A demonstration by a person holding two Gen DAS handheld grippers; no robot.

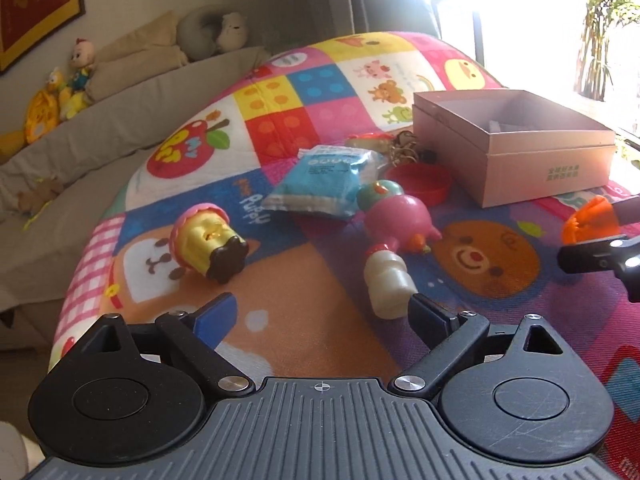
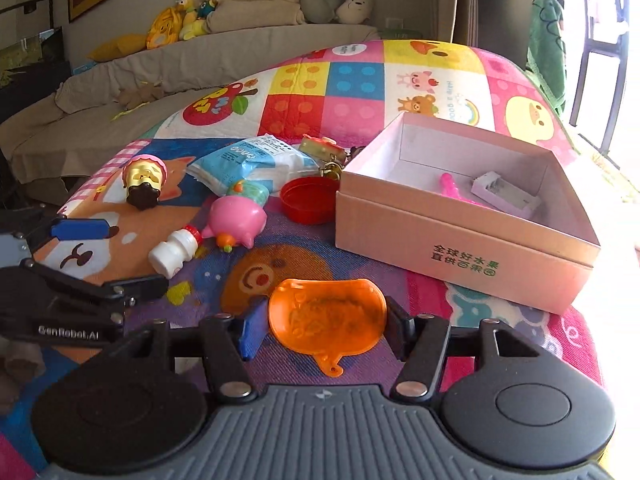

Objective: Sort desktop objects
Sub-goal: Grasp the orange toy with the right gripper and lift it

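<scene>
My right gripper (image 2: 326, 324) is shut on an orange plastic mould (image 2: 326, 320), held just above the mat in front of the open pink box (image 2: 460, 248); the mould also shows in the left wrist view (image 1: 592, 220). The box (image 1: 516, 160) holds a pink stick (image 2: 452, 188) and a white piece (image 2: 504, 192). My left gripper (image 1: 320, 316) is open and empty above the mat, its right finger close to a small white bottle (image 1: 386, 280). A pink pig toy (image 1: 394, 216), a yellow cupcake toy (image 1: 206, 240), a blue packet (image 1: 324, 180) and a red lid (image 1: 420, 182) lie on the mat.
The colourful play mat (image 1: 304, 120) covers the table. A keychain with a round tin (image 2: 326, 152) lies behind the red lid. A beige sofa (image 2: 200, 60) with plush toys (image 2: 188, 16) runs behind the table. A bright window is at the right.
</scene>
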